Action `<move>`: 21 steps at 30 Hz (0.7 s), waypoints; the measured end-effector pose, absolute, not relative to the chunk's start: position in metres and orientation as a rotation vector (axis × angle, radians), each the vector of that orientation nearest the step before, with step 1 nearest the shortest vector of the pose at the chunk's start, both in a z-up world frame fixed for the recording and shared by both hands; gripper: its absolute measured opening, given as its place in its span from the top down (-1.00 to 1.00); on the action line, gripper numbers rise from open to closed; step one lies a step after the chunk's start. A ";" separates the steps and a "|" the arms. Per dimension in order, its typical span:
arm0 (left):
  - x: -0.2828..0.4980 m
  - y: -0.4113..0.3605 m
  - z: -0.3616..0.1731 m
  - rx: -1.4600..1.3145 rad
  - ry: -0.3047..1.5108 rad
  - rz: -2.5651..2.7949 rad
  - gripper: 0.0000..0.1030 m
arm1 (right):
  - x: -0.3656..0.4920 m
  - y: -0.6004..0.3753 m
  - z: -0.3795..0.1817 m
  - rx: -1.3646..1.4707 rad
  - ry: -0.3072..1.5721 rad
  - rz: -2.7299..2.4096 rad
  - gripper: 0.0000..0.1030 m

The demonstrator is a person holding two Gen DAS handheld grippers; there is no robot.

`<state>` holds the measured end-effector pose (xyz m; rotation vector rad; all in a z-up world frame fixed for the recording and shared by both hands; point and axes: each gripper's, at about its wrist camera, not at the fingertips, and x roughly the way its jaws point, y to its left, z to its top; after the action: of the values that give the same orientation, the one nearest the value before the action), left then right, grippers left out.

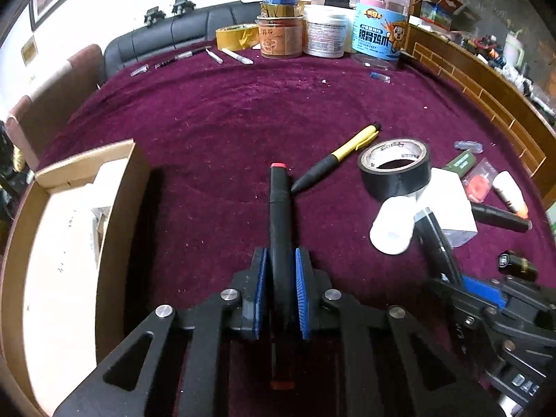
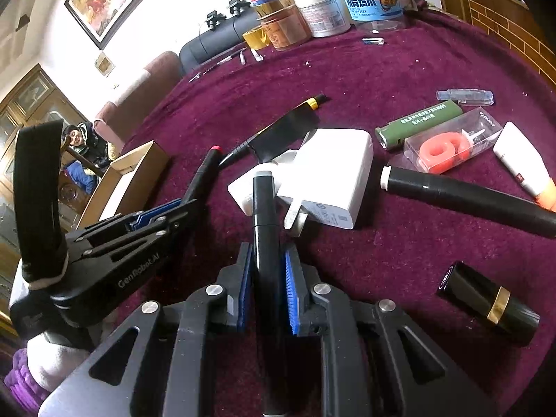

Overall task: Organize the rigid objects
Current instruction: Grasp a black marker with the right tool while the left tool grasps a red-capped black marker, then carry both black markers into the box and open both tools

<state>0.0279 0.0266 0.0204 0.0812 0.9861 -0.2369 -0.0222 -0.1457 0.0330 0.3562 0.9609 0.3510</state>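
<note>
My left gripper (image 1: 280,274) is shut on a black marker with a red cap (image 1: 279,205), held above the purple cloth just right of the open cardboard box (image 1: 120,205). It also shows in the right wrist view (image 2: 163,217), with the red-capped marker (image 2: 205,170) pointing at the box (image 2: 135,170). My right gripper (image 2: 266,271) is shut on a black marker with a grey cap (image 2: 264,201), held over the white charger (image 2: 333,173). The right gripper shows at the lower right of the left wrist view (image 1: 438,243).
On the cloth lie a black tape roll (image 1: 396,170), a yellow-and-black pen (image 1: 340,156), a white bottle (image 1: 394,224), a long black tube (image 2: 469,198), a green cylinder (image 2: 420,123), a clear case with a red ring (image 2: 448,146), a black-and-gold lipstick (image 2: 486,302). Jars (image 1: 323,31) stand at the far edge.
</note>
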 end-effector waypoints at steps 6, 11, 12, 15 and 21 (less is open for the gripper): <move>-0.004 0.055 0.048 -0.082 0.947 -0.331 0.78 | -0.025 -0.141 0.035 0.333 0.955 0.340 0.70; -0.036 0.086 0.077 -0.167 0.882 -0.399 0.78 | -0.031 -0.130 0.040 0.253 0.959 0.290 0.71; -0.043 0.096 0.082 -0.194 0.871 -0.409 0.78 | -0.032 -0.128 0.040 0.240 0.962 0.281 0.71; -0.048 0.119 0.091 -0.236 0.849 -0.412 0.78 | -0.036 -0.126 0.042 0.227 0.976 0.261 0.76; -0.056 0.179 0.098 -0.293 0.811 -0.351 0.78 | -0.053 -0.123 0.059 0.303 0.971 0.354 0.76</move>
<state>-0.0556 0.1791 0.0978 -0.2933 0.8112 -0.3512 -0.0533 -0.1225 0.0590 0.3028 0.9709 0.3537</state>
